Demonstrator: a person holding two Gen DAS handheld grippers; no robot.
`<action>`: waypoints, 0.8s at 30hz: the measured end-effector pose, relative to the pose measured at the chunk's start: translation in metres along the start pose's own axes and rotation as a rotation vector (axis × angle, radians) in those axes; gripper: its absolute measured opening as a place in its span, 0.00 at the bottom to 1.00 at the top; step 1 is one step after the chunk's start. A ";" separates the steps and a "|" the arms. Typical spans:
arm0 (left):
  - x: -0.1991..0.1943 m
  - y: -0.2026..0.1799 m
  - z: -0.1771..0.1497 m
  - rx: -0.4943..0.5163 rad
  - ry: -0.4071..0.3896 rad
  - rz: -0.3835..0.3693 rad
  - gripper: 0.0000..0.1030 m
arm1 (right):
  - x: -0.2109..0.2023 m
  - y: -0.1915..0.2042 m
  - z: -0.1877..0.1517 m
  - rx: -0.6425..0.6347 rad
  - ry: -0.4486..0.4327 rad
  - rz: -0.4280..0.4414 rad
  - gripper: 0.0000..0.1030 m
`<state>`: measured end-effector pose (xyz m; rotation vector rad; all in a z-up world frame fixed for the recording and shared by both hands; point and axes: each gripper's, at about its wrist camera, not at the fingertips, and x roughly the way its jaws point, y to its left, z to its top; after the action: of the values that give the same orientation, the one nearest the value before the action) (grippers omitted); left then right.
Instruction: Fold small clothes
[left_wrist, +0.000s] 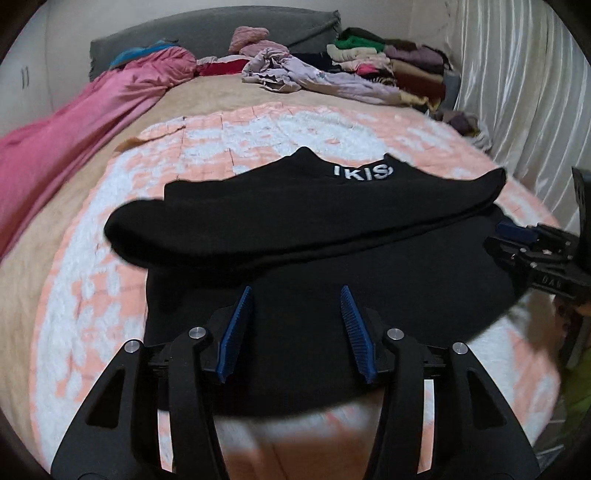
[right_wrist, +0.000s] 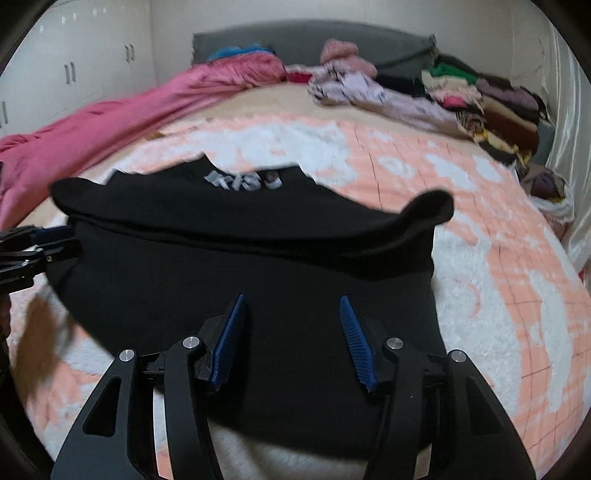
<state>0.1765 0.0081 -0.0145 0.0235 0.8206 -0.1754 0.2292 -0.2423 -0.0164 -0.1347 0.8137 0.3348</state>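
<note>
Black cloth garment with white lettering (left_wrist: 295, 229) laid on pink-white quilted bed cover (left_wrist: 92, 288), top edge folded over. Left gripper (left_wrist: 297, 325), right gripper (right_wrist: 293, 332) released, nothing held. Further folds judged outstanding.

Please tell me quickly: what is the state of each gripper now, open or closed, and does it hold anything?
Left gripper: open, holding nothing, over the black garment.
Right gripper: open, holding nothing, over the same garment.
</note>
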 end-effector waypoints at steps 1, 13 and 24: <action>0.002 -0.003 0.002 0.015 -0.001 0.010 0.41 | 0.004 -0.003 0.001 0.010 0.002 0.010 0.50; 0.032 0.017 0.045 -0.095 -0.012 -0.012 0.52 | 0.026 -0.005 0.032 -0.011 -0.015 0.002 0.50; 0.034 0.045 0.074 -0.303 -0.088 -0.064 0.63 | 0.026 -0.015 0.059 0.021 -0.079 0.005 0.51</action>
<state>0.2608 0.0406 0.0091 -0.2941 0.7532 -0.1100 0.2918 -0.2359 0.0041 -0.0990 0.7397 0.3346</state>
